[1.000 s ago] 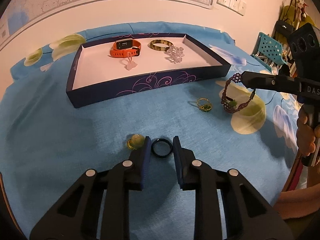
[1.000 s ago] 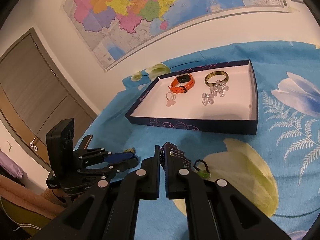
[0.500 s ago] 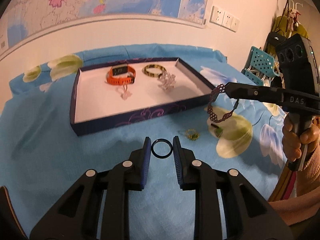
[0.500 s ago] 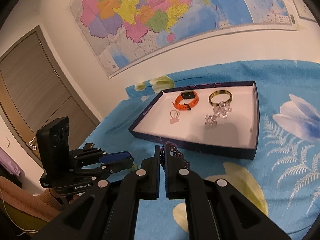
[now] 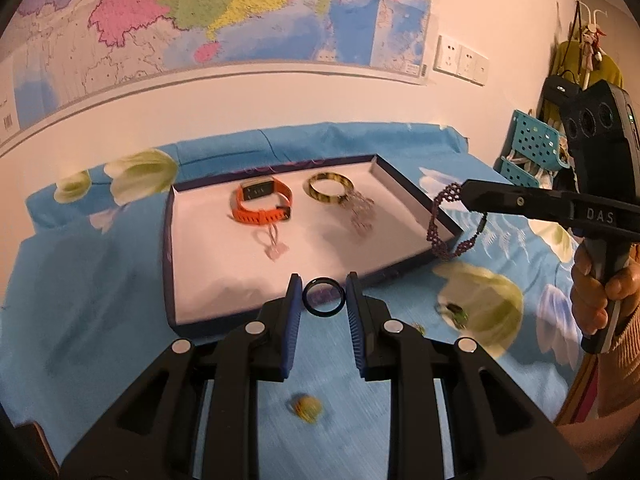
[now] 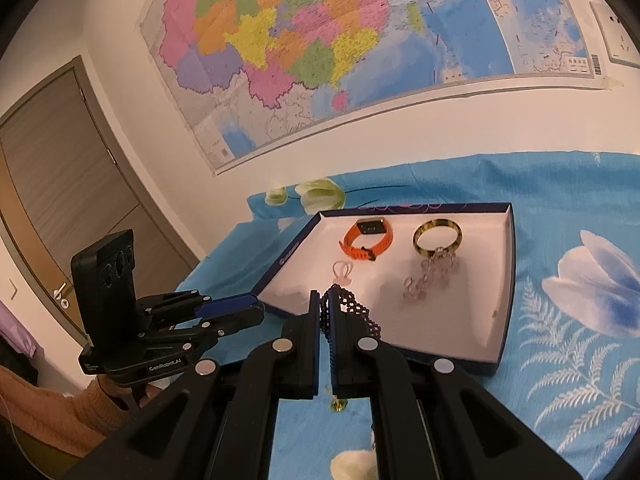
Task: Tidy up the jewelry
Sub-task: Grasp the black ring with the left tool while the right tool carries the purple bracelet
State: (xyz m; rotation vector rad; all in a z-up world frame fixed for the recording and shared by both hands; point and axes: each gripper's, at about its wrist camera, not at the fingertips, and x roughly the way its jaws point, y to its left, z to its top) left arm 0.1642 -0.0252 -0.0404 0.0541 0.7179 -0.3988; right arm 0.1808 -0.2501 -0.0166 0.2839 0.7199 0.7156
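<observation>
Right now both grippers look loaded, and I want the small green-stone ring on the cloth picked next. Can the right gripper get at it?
Probably not yet. The right gripper is shut on the purple beaded bracelet, which must be released first. The green-stone ring itself lies uncovered on the blue cloth, outside the tray.

Cream wall (image 5: 280,112) with a big colourful map (image 6: 340,40) taped across it. White wall sockets (image 5: 462,60) right of the map. Grey-brown door (image 6: 60,152) with a metal handle (image 6: 62,291) at the left. Bed or table covered by a blue floral sheet (image 6: 560,200). Turquoise perforated basket (image 5: 532,140) and a coat stand with bags (image 5: 588,60) at the far right. Warm, dim indoor light.
</observation>
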